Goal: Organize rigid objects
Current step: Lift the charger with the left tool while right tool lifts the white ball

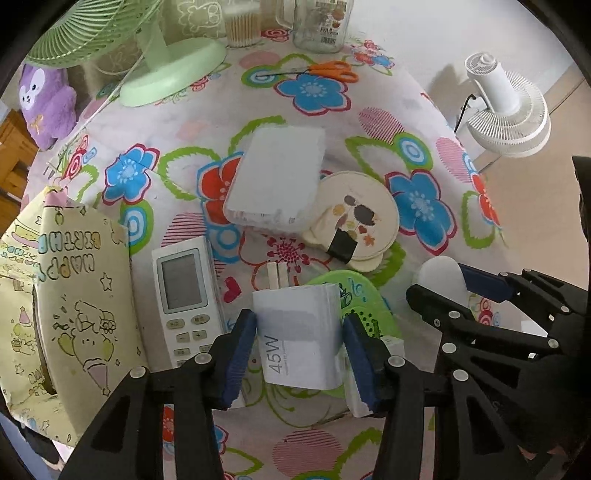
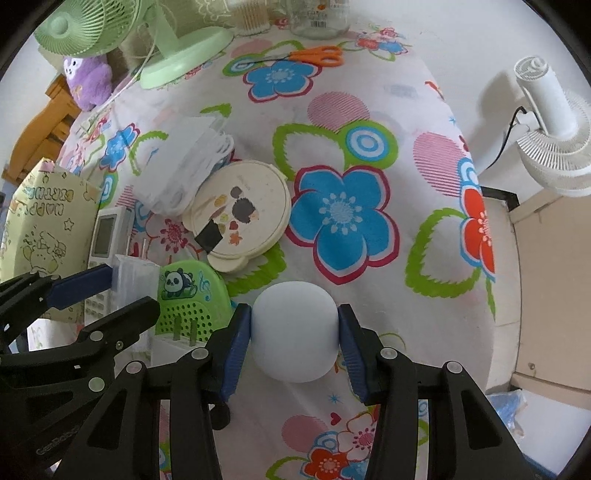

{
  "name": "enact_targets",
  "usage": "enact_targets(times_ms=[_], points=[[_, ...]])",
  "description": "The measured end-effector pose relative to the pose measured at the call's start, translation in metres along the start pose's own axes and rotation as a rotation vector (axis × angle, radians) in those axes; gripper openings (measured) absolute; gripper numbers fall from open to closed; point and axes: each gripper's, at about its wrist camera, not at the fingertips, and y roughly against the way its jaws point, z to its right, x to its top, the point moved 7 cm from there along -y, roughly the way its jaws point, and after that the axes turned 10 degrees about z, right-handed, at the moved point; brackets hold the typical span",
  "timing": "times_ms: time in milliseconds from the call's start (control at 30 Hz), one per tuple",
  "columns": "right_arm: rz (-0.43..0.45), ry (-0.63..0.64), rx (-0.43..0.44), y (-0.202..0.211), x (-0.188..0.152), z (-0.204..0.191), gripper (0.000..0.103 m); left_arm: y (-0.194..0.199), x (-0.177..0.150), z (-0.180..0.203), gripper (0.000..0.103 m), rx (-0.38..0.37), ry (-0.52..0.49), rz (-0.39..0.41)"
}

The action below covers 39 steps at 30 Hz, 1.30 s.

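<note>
My left gripper (image 1: 300, 343) is shut on a white 45W charger (image 1: 299, 332), prongs pointing away, held over the flowered tablecloth. My right gripper (image 2: 294, 334) is shut on a white rounded object (image 2: 294, 328); it also shows in the left wrist view (image 1: 441, 278). The left gripper shows at the left of the right wrist view (image 2: 122, 291), still on the charger (image 2: 133, 280). A white remote (image 1: 186, 302), a green panda-printed plastic piece (image 2: 192, 295) and a second white plug (image 2: 177, 345) lie close by.
A round cream lid (image 1: 360, 214), a white packet (image 1: 277, 177), orange scissors (image 1: 325, 70), a green fan (image 1: 170, 70), a glass jar (image 1: 321, 26) and a purple plush (image 1: 44, 99) sit further back. A printed paper bag (image 1: 62, 317) stands left. A white fan (image 1: 506, 107) stands beyond the table's right edge.
</note>
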Motion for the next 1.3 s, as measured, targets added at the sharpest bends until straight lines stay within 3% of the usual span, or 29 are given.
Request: enact_targets(times_ms=[133, 167, 200, 333, 667, 933, 1167, 1300], points=[[0.018, -0.003, 0.000, 0.007, 0.004, -0.004, 0.050, 0.008, 0.001, -0.004, 0.048, -0.002, -0.001, 0.010], [0.023, -0.003, 0.003, 0.010, 0.005, -0.005, 0.050, 0.011, 0.002, -0.003, 0.040, -0.009, -0.004, 0.016], [0.030, -0.002, 0.009, 0.013, 0.006, -0.007, 0.050, 0.011, 0.002, -0.001, 0.023, -0.015, -0.004, 0.018], [0.050, 0.017, -0.005, 0.017, 0.010, -0.015, 0.050, 0.013, 0.008, 0.003, 0.022, 0.002, -0.019, 0.042], [0.039, -0.014, 0.010, 0.010, 0.007, -0.014, 0.050, -0.005, 0.001, -0.015, 0.044, 0.006, 0.014, -0.005], [0.028, -0.045, 0.004, 0.001, 0.010, -0.005, 0.050, -0.017, 0.012, -0.020, 0.071, 0.039, -0.035, -0.007], [0.015, -0.059, 0.001, -0.006, 0.014, -0.001, 0.050, -0.031, 0.019, -0.022, 0.078, 0.062, -0.066, -0.025], [0.002, -0.069, -0.003, -0.013, 0.017, 0.001, 0.050, -0.037, 0.021, -0.020, 0.081, 0.113, -0.117, -0.019]])
